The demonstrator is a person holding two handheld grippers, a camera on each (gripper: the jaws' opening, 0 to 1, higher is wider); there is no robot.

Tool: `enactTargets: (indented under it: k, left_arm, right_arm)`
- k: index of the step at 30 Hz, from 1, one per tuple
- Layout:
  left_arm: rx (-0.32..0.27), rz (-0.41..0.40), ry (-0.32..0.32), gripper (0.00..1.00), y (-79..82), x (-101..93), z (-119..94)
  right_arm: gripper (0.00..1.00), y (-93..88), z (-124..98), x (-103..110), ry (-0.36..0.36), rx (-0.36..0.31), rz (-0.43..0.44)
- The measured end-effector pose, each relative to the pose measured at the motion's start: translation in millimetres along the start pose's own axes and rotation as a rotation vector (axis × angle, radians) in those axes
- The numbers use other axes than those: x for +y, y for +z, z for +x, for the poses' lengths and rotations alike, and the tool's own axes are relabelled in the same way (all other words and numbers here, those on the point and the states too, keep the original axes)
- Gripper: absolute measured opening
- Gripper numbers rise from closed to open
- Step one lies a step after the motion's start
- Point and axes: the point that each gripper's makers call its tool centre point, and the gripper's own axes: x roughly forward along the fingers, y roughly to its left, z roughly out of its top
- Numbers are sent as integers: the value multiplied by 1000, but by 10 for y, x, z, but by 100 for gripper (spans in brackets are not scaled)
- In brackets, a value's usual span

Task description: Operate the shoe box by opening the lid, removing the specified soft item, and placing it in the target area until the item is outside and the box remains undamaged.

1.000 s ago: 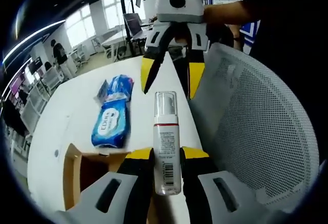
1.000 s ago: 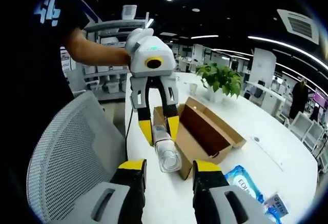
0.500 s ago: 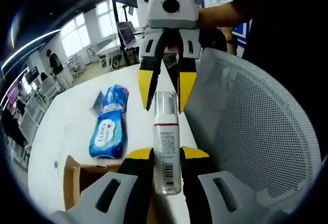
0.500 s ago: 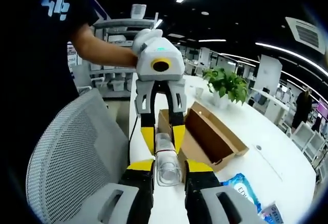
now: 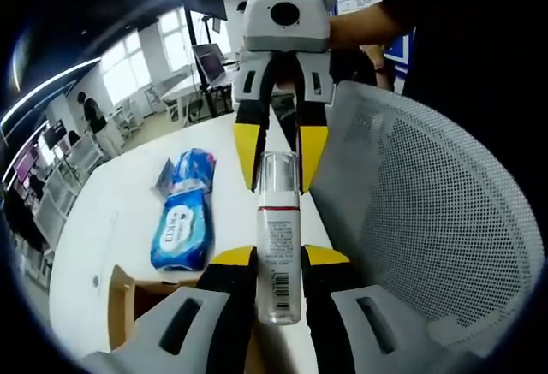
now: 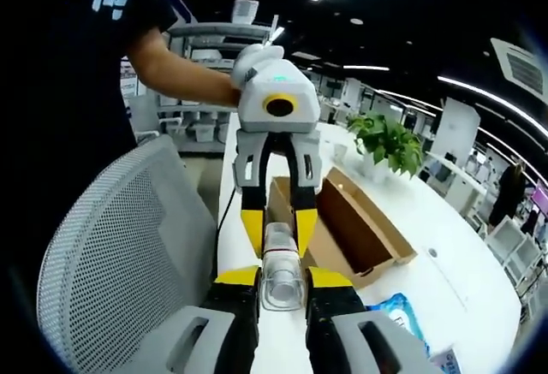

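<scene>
White bottle (image 5: 279, 246) is clamped in the left gripper (image 5: 279, 258) above the desk (image 5: 128, 211); the right gripper (image 5: 277, 156), spread wide a second ago, now grips its clear cap end. Box (image 6: 342, 228) lies open behind.

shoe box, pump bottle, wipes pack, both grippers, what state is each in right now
shoe box: open, lid flaps out, on the white table
pump bottle: held in the air between both grippers, clear cap on
wipes pack: lying flat on the table, outside the box
left gripper: shut on the bottle's body
right gripper: shut on the bottle's cap end
</scene>
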Motion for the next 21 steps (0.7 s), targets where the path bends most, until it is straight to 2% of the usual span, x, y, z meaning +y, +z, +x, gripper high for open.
enactTargets:
  k: [6,13,21]
  left_arm:
    - [-11,3,4,20,-8,14,13]
    - [-23,-53,14,20,2,58,12]
    - [-13,-80,43,25,-53,105,-17]
  right_arm:
    - [14,10,0,-7,-4,12,-20]
    - [14,22,-1,-36,-12,9,-24]
    - [14,16,14,-54,-1,12,-25]
